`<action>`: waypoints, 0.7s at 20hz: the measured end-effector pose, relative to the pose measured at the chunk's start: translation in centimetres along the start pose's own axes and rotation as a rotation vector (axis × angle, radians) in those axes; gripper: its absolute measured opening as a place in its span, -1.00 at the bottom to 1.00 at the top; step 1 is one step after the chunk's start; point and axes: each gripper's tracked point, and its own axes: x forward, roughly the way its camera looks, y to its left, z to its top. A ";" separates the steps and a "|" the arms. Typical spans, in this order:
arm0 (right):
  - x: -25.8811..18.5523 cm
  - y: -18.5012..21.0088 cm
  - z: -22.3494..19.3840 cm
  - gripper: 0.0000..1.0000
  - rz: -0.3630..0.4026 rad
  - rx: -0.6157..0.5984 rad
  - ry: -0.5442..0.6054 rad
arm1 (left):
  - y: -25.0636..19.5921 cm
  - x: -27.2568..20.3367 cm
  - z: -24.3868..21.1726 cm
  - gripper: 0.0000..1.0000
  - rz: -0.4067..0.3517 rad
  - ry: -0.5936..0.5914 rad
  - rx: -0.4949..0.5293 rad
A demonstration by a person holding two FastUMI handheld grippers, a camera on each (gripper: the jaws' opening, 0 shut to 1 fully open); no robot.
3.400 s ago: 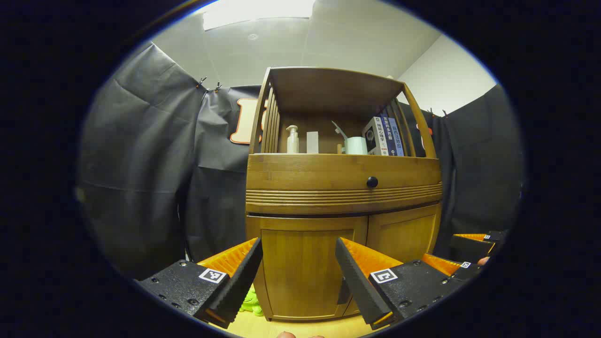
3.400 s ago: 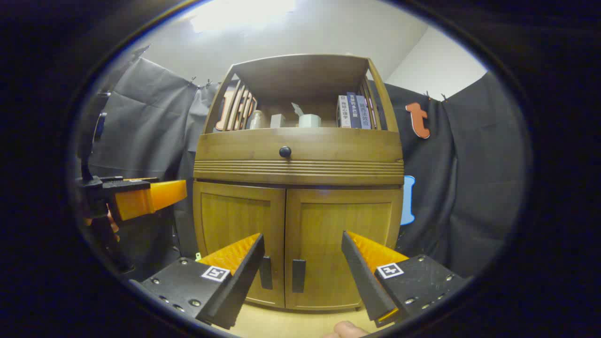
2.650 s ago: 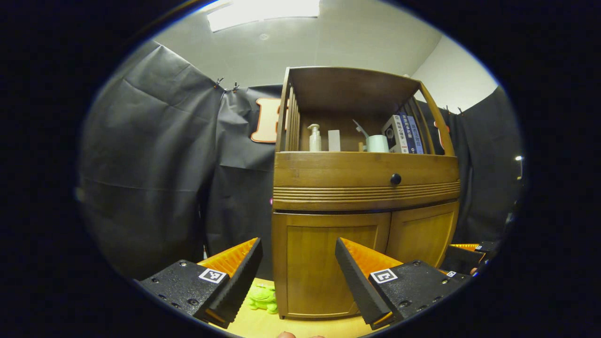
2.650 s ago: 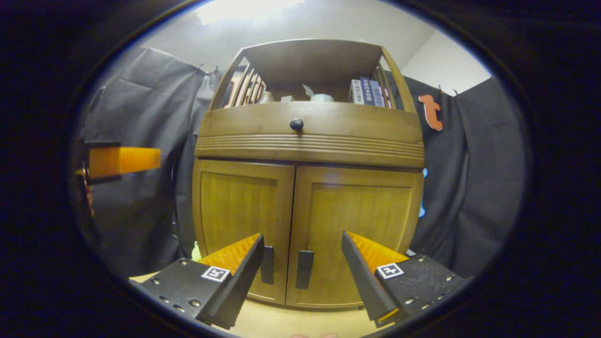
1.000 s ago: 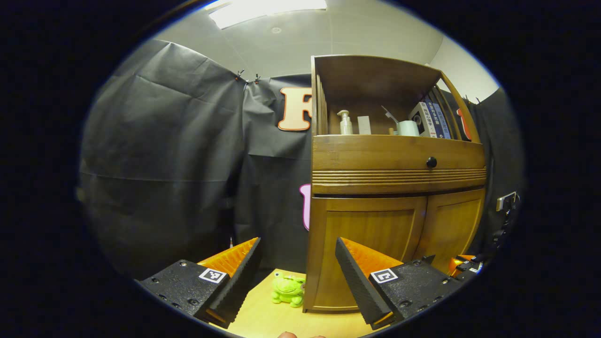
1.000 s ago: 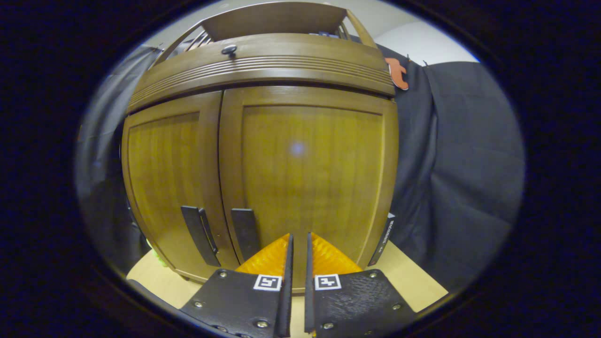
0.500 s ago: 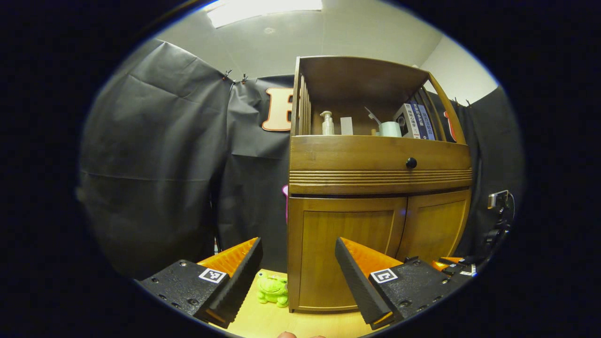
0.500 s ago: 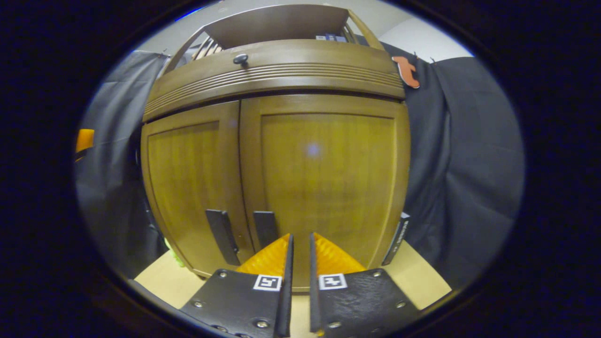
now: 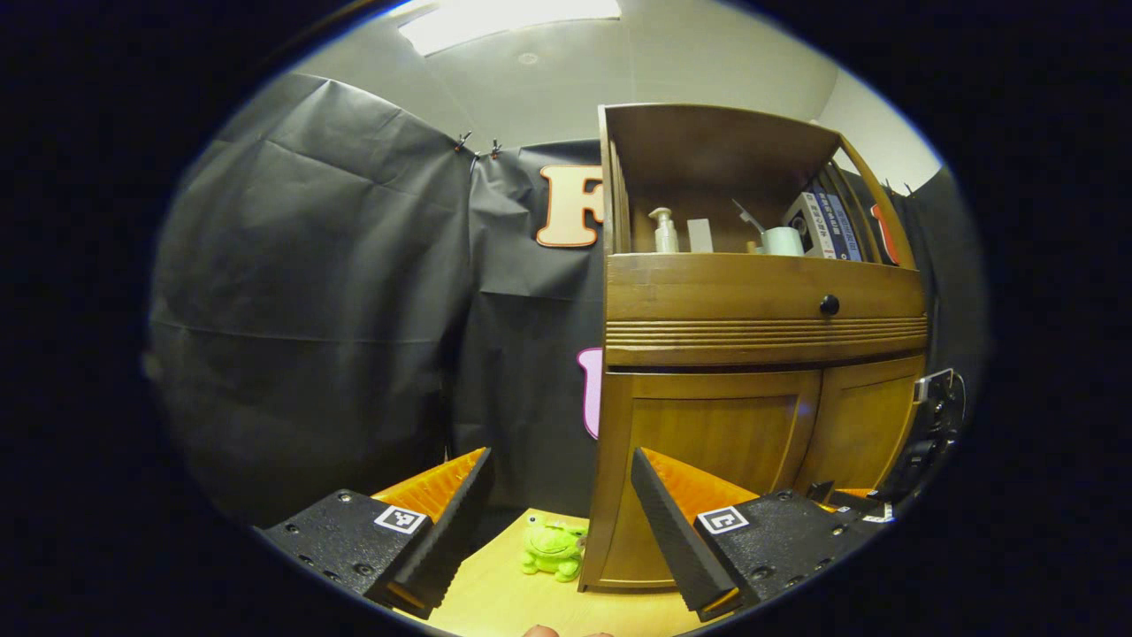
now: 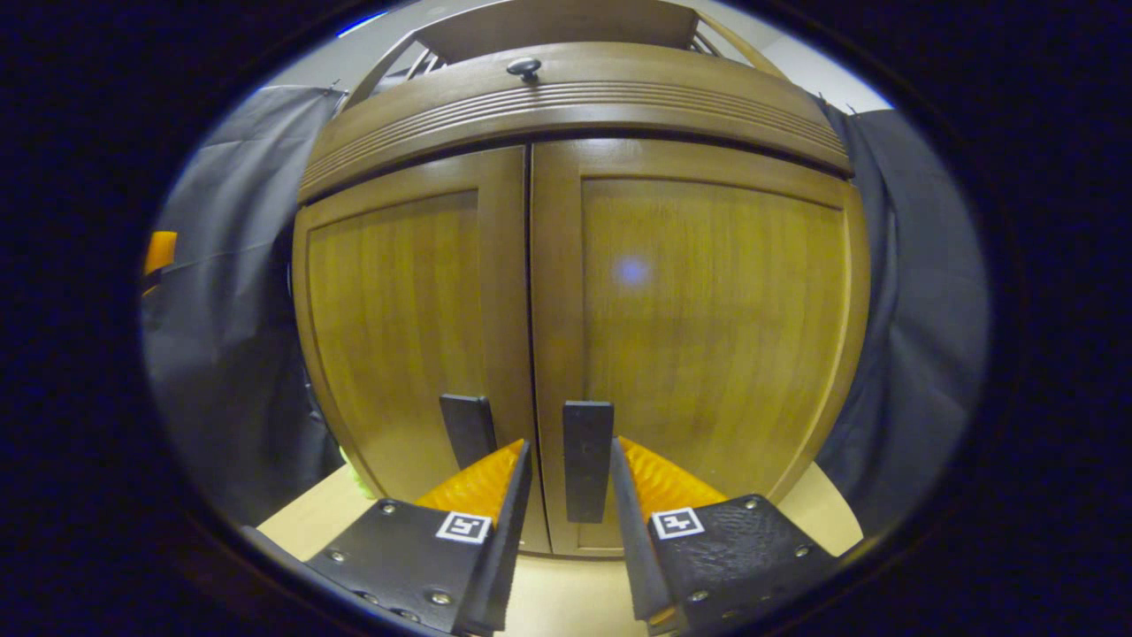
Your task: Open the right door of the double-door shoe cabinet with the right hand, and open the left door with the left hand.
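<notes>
The right hand-held gripper (image 10: 566,469) has parted around the right door handle (image 10: 587,460); the left hand-held gripper (image 9: 559,495) gapes empty near a green frog toy (image 9: 554,550).

A black-draped recording booth (image 9: 309,292) mocked up around a home shoe cabinet (image 9: 761,305).

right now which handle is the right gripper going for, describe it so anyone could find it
Start at the wooden shoe cabinet with two closed lower doors. Where the doors meet, low down, two flat black upright handles sit side by side. The target is the right door's handle: it stands between the right gripper's fingers, while the left door's handle lies outside them.
</notes>
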 end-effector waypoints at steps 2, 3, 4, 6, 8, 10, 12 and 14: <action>0.9 0.0 -0.3 -0.05 -0.017 0.005 0.008 | 0.8 0.2 -0.3 0.83 0.021 0.009 -0.003; 1.4 -0.2 -0.2 0.04 -0.021 0.012 0.014 | 1.2 0.3 -0.5 0.83 0.030 0.013 -0.006; 2.0 -0.3 -0.2 0.04 -0.025 0.019 0.020 | 1.5 0.4 -0.6 0.91 0.040 0.016 -0.010; 1.8 -0.2 -0.7 0.04 -0.026 0.029 0.029 | 2.4 0.5 -0.9 0.91 0.060 0.024 -0.012; 1.6 -0.2 -0.5 -0.03 -0.023 0.035 0.033 | 3.6 0.5 -0.8 0.83 0.089 0.024 -0.005; 1.7 -0.3 -0.5 -0.03 -0.023 0.026 0.037 | 4.7 0.4 -0.9 0.91 0.115 0.023 0.001; 1.6 -0.4 -0.7 0.05 -0.034 0.007 0.040 | 5.6 0.5 -1.0 0.83 0.136 0.028 0.003; 1.6 -0.3 -0.4 0.05 -0.033 -0.010 0.027 | 6.3 0.2 -1.1 0.83 0.150 0.032 0.000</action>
